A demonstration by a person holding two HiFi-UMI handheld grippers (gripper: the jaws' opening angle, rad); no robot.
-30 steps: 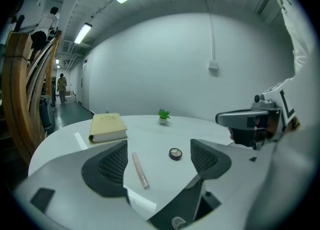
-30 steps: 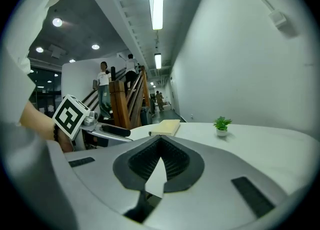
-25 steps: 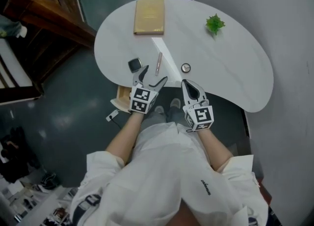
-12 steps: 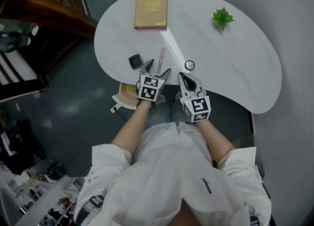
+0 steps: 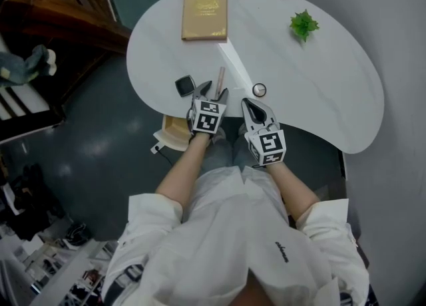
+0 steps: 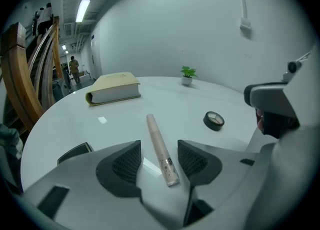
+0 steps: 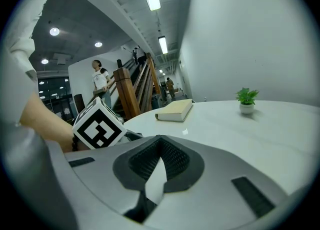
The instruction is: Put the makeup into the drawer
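Observation:
A slim pink makeup tube lies on the white table. My left gripper is down over its near end. In the left gripper view the tube lies between the two pads, with a gap on each side. The jaws have just been closing, but they do not press on it. A black square compact sits left of the tube and a round compact right of it. My right gripper is shut and empty at the table's front edge, its tips together.
A tan drawer stands open under the table's front-left edge. At the far side lie a tan book and a small green plant. A dark wooden staircase rises left of the table. My legs are under the front edge.
My left gripper has come forward and down over the tube's near end, and its jaws have narrowed around it. The right gripper has sunk a little at the table's edge.

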